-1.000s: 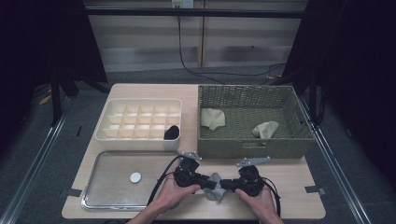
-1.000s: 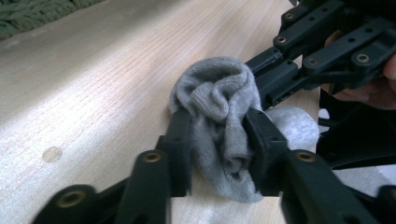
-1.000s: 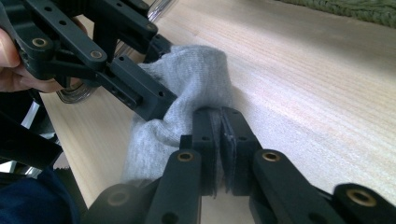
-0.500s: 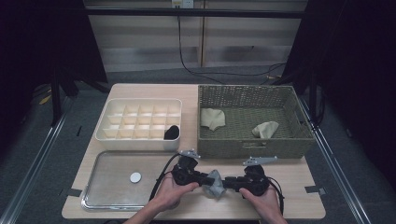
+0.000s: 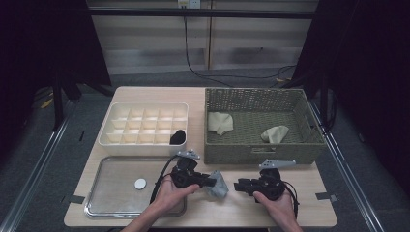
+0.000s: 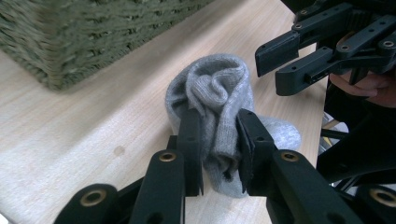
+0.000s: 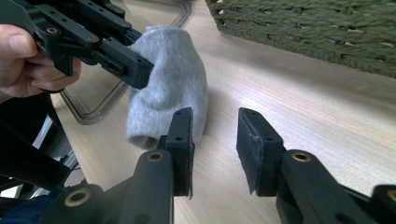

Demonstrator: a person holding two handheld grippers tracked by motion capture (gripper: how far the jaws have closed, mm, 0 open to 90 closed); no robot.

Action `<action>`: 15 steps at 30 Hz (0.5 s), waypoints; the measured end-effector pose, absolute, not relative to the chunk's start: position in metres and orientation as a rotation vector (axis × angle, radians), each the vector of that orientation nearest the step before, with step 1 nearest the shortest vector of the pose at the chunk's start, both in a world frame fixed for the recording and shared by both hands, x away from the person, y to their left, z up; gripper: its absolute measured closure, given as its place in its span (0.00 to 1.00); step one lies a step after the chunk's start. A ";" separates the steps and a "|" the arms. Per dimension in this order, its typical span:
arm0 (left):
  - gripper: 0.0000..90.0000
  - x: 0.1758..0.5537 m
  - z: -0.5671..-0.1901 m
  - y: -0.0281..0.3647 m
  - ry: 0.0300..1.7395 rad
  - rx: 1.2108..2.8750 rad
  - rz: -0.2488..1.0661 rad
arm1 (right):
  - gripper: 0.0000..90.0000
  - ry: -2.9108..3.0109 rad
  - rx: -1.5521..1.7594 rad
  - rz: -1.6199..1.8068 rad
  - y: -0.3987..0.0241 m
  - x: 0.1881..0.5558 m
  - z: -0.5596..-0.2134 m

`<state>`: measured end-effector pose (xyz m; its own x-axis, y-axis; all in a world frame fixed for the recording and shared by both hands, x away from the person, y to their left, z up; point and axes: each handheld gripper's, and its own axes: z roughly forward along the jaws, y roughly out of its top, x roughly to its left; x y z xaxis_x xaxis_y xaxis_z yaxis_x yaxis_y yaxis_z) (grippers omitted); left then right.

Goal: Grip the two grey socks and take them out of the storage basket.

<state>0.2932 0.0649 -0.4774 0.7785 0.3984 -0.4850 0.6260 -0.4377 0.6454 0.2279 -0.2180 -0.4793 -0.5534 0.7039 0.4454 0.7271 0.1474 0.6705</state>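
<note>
A rolled grey sock lies on the wooden table in front of the basket. My left gripper is shut on it; in the left gripper view the pads pinch the sock from both sides, having closed tighter on it. My right gripper stands a short way to the sock's right. Its jaws have just been opening and now stand open with nothing between them. In the right gripper view the sock sits just beyond its left jaw, held by the left gripper.
A green wicker basket behind the grippers holds two beige socks. A white compartment box at the back left has a black item in one corner cell. A clear tray with a white disc lies front left.
The right gripper has let go of the grey sock, opened and drawn back to the right. The left gripper keeps hold of the sock.
</note>
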 end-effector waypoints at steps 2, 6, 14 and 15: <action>0.82 0.295 -0.473 0.068 0.765 2.071 -0.317 | 0.72 -2.359 -1.476 -1.409 -0.219 0.227 -0.479; 0.82 0.296 -0.470 0.074 0.774 2.062 -0.313 | 0.65 -2.351 -1.483 -1.427 -0.222 0.227 -0.476; 0.82 0.295 -0.458 0.082 0.756 2.073 -0.252 | 0.51 -2.358 -1.511 -1.451 -0.228 0.223 -0.472; 0.82 0.295 -0.458 0.082 0.756 2.073 -0.252 | 0.51 -2.358 -1.511 -1.451 -0.228 0.223 -0.472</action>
<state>0.2948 0.0816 -0.4577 0.7932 0.4200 -0.4409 0.6004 -0.4190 0.6811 0.2230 -0.2275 -0.4721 -0.5406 0.7221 0.4317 0.7108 0.1176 0.6935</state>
